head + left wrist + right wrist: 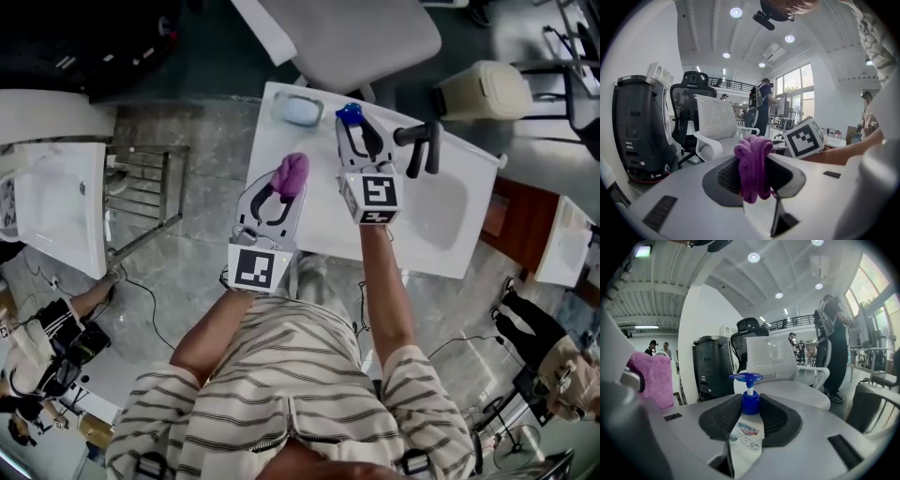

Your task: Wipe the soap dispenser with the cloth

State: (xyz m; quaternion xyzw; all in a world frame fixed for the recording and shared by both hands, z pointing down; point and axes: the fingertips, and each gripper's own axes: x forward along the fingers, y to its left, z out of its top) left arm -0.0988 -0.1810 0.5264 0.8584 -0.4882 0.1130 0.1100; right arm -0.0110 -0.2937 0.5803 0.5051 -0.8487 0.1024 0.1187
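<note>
Grips a purple cloth (753, 166) in the jaws of the left gripper (284, 190), bunched between them. Clamps the soap dispenser (746, 434) at its neck in the right gripper (356, 131) jaws, over the white counter (319, 225). Beyond both jaws, 1 soap dish (298, 110).

An open-plan office: swivel chairs (691, 110), tall windows (794, 83), ceiling spotlights (736, 12), people (764, 105) standing about.

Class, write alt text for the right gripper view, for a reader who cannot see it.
The right gripper clamps a white soap dispenser by the blue collar just below its pump. A pink-purple cloth shows at the left edge, and a white office chair stands behind.
</note>
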